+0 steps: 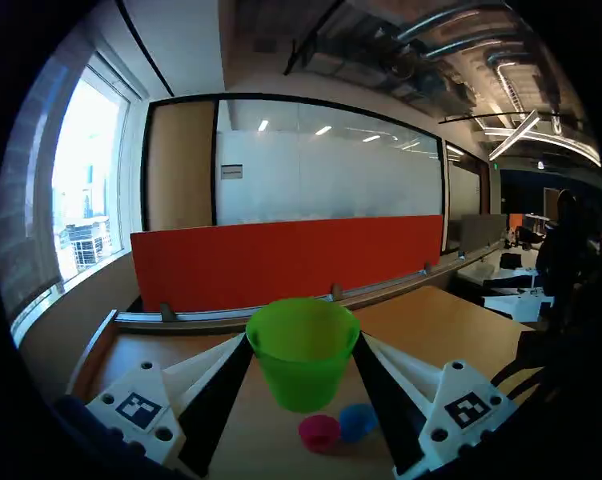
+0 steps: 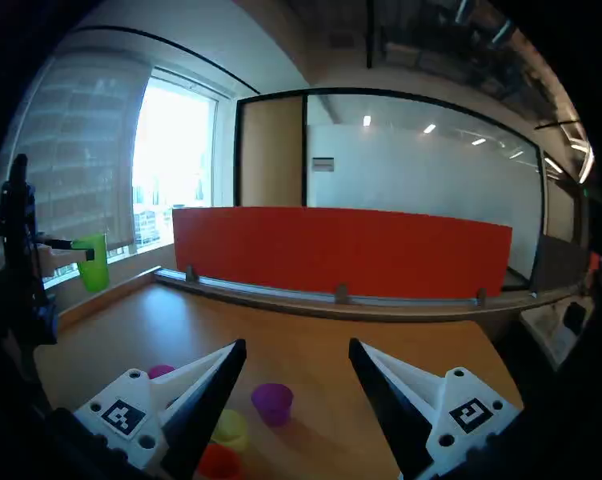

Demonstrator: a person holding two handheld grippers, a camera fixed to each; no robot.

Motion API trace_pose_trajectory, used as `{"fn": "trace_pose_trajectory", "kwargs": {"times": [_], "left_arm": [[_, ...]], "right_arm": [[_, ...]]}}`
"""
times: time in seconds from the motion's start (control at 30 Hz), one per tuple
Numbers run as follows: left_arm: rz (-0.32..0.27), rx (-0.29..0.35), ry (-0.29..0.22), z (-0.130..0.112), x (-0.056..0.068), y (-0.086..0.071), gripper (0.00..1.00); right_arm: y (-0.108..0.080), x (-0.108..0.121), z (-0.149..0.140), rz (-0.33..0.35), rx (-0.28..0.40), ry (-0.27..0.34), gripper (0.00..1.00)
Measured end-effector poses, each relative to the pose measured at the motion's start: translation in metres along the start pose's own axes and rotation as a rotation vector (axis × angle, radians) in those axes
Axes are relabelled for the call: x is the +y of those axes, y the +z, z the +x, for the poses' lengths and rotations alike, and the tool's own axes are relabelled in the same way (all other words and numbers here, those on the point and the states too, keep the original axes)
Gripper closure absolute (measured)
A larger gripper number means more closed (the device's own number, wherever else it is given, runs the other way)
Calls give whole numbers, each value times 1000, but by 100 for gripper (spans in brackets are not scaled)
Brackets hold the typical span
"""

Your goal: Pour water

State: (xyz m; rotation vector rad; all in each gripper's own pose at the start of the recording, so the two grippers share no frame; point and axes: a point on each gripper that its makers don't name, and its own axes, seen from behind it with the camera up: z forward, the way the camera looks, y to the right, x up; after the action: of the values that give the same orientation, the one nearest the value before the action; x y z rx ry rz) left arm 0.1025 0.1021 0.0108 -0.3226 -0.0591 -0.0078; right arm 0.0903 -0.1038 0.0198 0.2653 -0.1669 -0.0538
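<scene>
Desk (image 1: 453,320), green cup (image 1: 303,360) between left tongs (image 1: 303,338)

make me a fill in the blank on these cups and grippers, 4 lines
1. The held cup, on which the left gripper is shut, is coloured ___.
2. Below it, ___ cups stand on the desk: a pink cup and a blue cup.
3. The right gripper is ___, with nothing between its fingers.
4. The small cup on the desk, seen between those fingers, is ___.
Missing words: green; two; open; purple.
</scene>
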Motion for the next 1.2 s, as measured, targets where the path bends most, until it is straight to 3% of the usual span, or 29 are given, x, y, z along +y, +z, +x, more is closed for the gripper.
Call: {"fn": "trace_pose_trajectory", "kwargs": {"times": [0.7, 1.2], "left_arm": [[-11, 14, 3, 1, 13, -16, 14], [7, -6, -6, -10, 6, -33, 15]], "right_arm": [[3, -20, 4, 57, 3, -36, 1], [31, -68, -9, 222, -43, -134, 1]]}}
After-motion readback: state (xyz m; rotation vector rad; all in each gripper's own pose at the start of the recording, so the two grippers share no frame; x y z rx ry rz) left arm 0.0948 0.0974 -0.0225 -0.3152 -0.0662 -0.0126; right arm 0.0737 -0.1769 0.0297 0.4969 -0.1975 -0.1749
